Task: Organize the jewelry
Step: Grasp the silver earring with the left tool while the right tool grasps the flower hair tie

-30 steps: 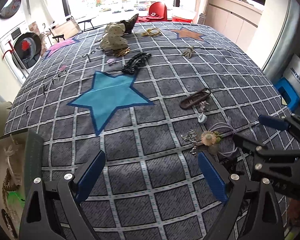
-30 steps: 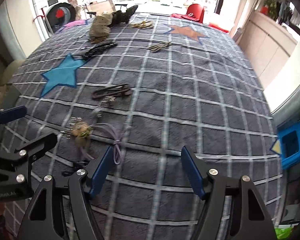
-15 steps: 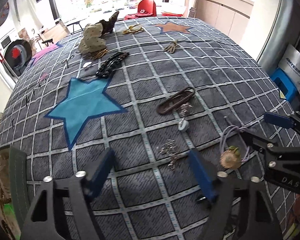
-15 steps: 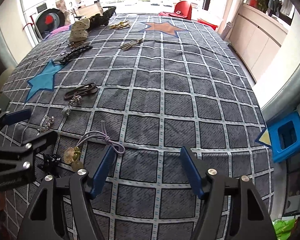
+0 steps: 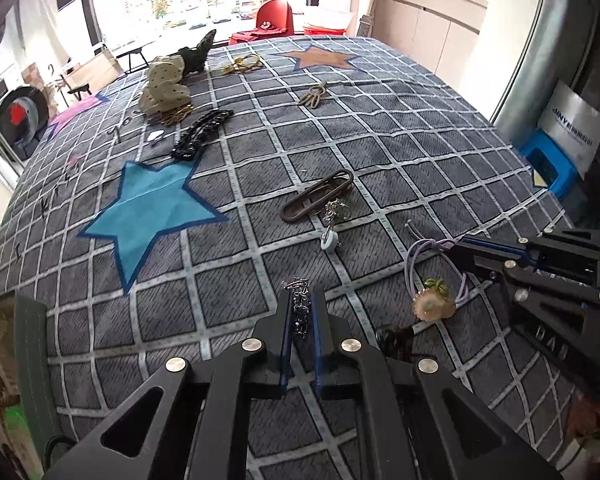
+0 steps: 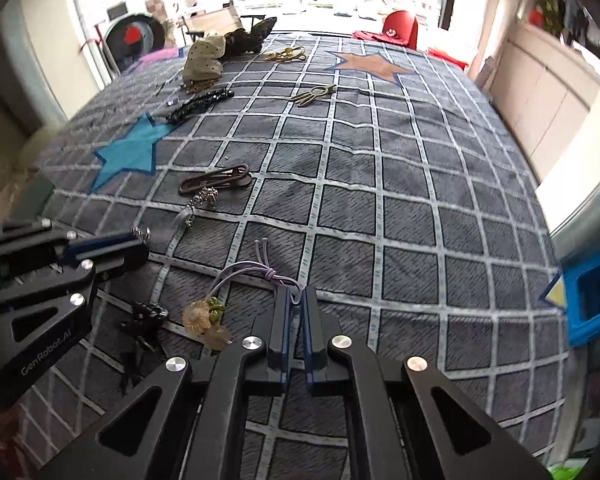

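On my grey checked cover (image 5: 400, 152) I count three stars: one blue star (image 5: 156, 204), one orange star (image 5: 320, 58), one pink star (image 5: 76, 114); one brown clip (image 5: 318, 196); one black beaded clip (image 5: 202, 138); two fabric bows (image 5: 164, 88); one lilac flower hair tie (image 5: 432, 300).

left jaws closed on silver chain (image 5: 300, 312), right on lilac cord (image 6: 296, 294)

Green-walled box (image 5: 28, 364) cut by left edge, contents unclear, blue stool (image 6: 592, 300) cropped

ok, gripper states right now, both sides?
Left gripper: just closed, shut on the silver chain piece.
Right gripper: just closed, shut on the lilac hair tie.
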Available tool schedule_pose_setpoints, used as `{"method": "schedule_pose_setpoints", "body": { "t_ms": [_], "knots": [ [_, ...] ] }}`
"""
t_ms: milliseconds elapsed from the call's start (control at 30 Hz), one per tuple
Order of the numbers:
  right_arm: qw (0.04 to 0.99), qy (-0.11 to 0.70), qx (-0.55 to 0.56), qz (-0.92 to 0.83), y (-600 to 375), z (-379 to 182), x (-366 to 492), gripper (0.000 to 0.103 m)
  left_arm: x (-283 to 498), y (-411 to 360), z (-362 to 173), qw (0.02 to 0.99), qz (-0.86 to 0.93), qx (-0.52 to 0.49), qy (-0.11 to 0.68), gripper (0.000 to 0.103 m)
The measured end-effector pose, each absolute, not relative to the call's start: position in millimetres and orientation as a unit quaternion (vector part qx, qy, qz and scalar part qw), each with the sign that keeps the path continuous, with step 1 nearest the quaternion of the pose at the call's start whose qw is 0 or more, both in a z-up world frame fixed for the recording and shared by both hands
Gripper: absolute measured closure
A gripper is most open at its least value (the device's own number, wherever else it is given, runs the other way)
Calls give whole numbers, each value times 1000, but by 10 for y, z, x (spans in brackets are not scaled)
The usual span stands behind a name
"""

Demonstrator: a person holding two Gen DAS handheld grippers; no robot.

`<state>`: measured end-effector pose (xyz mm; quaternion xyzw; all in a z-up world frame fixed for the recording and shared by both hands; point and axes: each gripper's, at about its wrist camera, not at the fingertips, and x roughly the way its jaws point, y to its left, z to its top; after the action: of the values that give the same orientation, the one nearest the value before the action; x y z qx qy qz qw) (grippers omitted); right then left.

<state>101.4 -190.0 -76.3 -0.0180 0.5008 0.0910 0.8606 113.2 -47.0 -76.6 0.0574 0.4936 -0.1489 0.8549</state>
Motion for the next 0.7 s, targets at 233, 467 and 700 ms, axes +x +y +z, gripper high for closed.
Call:
{"method": "schedule_pose_setpoints", "body": {
  "t_ms": [233,467,700],
  "knots": [
    [863,492,40,104,-2046,-632,901,101,951,-283,-681,863,-136,28,486,92],
    [858,491,76,126,-2095,-577,849,101,753,-169,-590,870,-125,11,478,92],
    [845,511,71,141,-1967,-679,910,86,632,-65,-596,870,-111,3,481,92]
  ]
}}
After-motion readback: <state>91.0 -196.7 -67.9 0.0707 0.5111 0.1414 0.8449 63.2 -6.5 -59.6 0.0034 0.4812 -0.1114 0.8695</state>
